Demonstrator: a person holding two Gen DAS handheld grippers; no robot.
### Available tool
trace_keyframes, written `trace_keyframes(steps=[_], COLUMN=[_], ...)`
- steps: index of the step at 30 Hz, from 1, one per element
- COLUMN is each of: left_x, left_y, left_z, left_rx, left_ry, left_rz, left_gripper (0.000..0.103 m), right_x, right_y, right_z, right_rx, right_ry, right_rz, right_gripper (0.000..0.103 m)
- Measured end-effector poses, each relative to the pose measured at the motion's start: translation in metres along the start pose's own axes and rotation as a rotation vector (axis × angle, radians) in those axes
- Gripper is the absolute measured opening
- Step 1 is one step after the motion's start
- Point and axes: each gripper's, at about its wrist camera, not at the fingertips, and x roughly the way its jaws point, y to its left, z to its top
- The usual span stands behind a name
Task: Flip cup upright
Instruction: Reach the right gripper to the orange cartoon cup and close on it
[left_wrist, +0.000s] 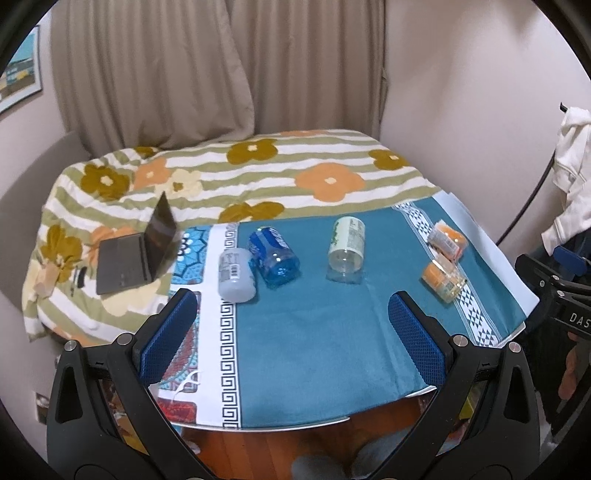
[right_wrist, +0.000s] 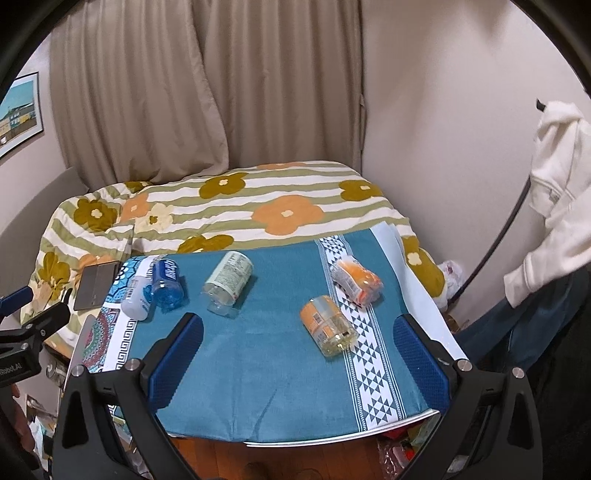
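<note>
Writing: "DAS" shows on the right gripper's body at the right edge of the left wrist view; "RoboLAI"-like letters, partly cut off, show on the left gripper's body at the left edge of the right wrist view. The cups' labels are too small to read; a barcode shows on the white cup (left_wrist: 236, 275).
Cups: five lie on their sides on the table (left_wrist: 314, 350) — the white cup, blue cup (left_wrist: 274, 256), green cup (left_wrist: 346, 245), near orange cup (right_wrist: 328, 326) and far orange cup (right_wrist: 356, 280).
Axes: each cup's long axis runs roughly from the far edge toward the near edge. The clear ends of the blue, green and near orange cups face the near edge; I cannot tell which end is the mouth.
Contacts: white and blue cups touch side by side near the left patterned band; the green cup lies alone mid-cloth; both orange cups lie on the right triangle band, near each other but apart.
Left gripper (left_wrist: 293, 334): fingers spread wide, holding nothing, over the near part of the cloth.
Right gripper (right_wrist: 299, 360): fingers spread wide, holding nothing, with the near orange cup just beyond and between them.
Room: bare teal cloth lies between the cups and the near metal edge.
Beyond: a flowered bed (left_wrist: 258, 173) with a laptop (left_wrist: 138, 253) half open, curtains (left_wrist: 221, 66) behind.
</note>
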Motion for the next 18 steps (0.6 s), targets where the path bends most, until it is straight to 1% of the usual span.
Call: trace_keyframes(steps=[4, 7, 13, 18], left_x=[0.012, 0.02, 0.042, 0.065], left_y=[-0.009, -0.021, -0.049, -0.07], left_z=[0.005, 0.009, 0.018, 0.024], left_rx=[0.006, -0.002, -0.061, -0.136], left_ry=[0.015, 0.018, 0.049, 0.091], left_rz=[-0.001, 0.007, 0.08, 0.136], left_gripper=[0.103, 0.103, 0.103, 0.103], right_x=[0.011, 0.022, 0.057, 0.097], right_y=[-0.014, -0.028, -0.062, -0.091], right_z=[0.0, 0.006, 0.026, 0.047], right_rx=[0.008, -0.01, -0.095, -0.166], right_ry=[0.018, 0.023, 0.056, 0.118], right_rz=[-0.011, -0.007, 0.026, 0.099], right_gripper=[0.103, 0.103, 0.102, 0.102])
